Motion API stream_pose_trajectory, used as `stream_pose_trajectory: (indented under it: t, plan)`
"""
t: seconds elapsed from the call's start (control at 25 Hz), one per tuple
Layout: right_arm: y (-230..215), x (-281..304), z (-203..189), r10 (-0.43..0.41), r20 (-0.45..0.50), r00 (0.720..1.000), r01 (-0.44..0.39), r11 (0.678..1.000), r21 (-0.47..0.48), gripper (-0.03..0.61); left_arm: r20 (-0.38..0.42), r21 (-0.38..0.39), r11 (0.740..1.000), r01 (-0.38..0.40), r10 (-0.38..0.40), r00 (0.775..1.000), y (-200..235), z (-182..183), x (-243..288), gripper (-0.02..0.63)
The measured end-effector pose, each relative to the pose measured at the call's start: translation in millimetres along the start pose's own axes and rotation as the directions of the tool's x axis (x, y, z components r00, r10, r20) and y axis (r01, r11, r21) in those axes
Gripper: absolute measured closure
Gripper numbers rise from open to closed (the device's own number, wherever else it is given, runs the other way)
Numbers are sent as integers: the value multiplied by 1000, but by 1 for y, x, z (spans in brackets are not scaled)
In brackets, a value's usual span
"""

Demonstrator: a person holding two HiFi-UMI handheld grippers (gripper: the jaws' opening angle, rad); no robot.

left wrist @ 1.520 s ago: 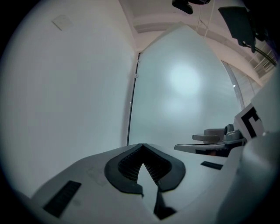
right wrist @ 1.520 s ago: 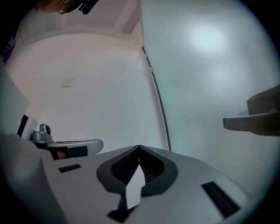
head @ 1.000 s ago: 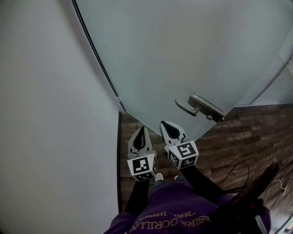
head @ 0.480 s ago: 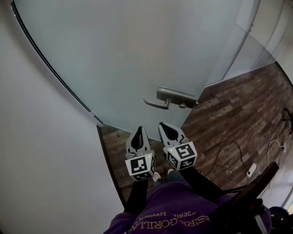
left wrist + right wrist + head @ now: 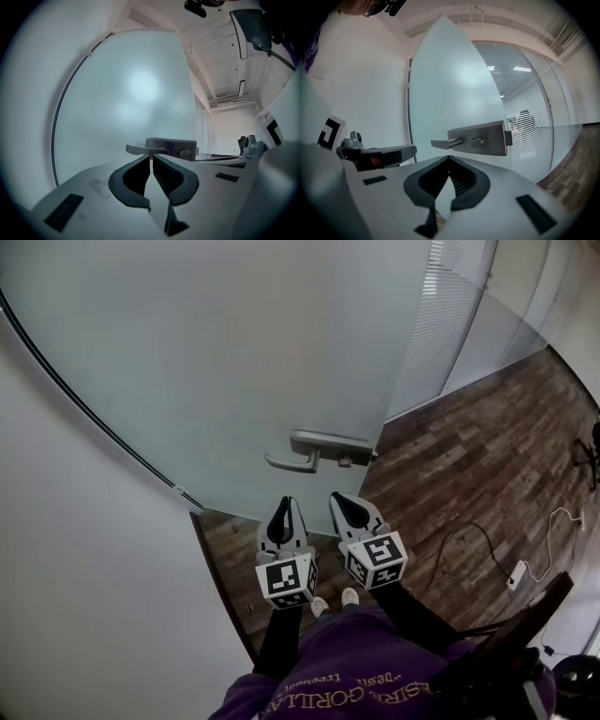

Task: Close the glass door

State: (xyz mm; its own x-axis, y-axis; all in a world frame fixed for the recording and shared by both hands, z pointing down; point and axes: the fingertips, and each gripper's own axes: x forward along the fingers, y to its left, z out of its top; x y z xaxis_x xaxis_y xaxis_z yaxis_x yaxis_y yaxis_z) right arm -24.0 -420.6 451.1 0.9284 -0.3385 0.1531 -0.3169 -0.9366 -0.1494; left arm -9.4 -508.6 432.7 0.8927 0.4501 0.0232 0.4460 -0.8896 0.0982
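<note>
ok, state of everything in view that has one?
door: open
handle: level, untouched
left tool: shut, empty, short of the handle
right tool: shut, empty, short of the handle

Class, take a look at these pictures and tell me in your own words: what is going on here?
A person stands facing a frosted glass door, with a two-jaw gripper in each hand. The left gripper and the right gripper are both shut and empty, side by side just short of the metal lever handle. Neither touches the handle or the glass. The door looks open, not yet closed.
</note>
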Motion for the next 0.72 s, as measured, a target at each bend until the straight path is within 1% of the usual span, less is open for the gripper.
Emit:
stream_pose_trajectory:
  t: [0.08,0.16,0.2,0.24,0.28,0.32,0.36,0.44,0.48,0.56,0.64,0.68,0.72]
  plan:
    - [-5,-2,1,-6,3,1000,6,1000,4,588,19,18,1000,7,-7,1000,-2,6,4,614]
    - [-9,-3,2,-14,7,1000,14,1000,11,588,22,55,998,17,-18,1000,-4,10,8,614]
    - [-11,-3,2,-18,10,1000,18,1000,15,588,18,89,995,33,-35,999,-6,11,11,612]
    - [-13,-4,2,-22,12,1000,22,1000,18,588,9,143,988,56,-57,998,-10,12,14,597]
    - [-14,-5,2,-26,14,1000,26,999,20,588,-8,223,971,80,-80,997,-14,12,18,535]
    - [-16,-6,3,-30,16,999,30,999,22,588,-31,316,943,103,-99,995,-17,10,22,494]
    - [-18,-7,3,-33,17,999,33,999,22,588,-54,398,908,127,-115,992,-21,7,26,478]
    - [-21,-8,2,-38,17,999,38,999,24,588,-99,517,839,170,-139,985,-25,-3,33,420]
    - [-22,-8,2,-40,18,999,40,999,25,588,-121,561,807,188,-144,982,-26,-6,36,405]
    - [-23,-8,2,-43,19,999,42,999,24,588,-159,624,753,211,-142,977,-25,-11,41,402]
    - [-25,-8,1,-44,17,999,44,999,22,588,-178,691,691,212,-121,976,-22,-15,46,402]
    - [-26,-8,1,-45,15,999,44,999,23,588,-177,729,654,203,-107,978,-20,-13,48,402]
    - [-27,-8,0,-45,15,999,45,999,24,588,-174,769,608,194,-93,980,-20,-10,51,402]
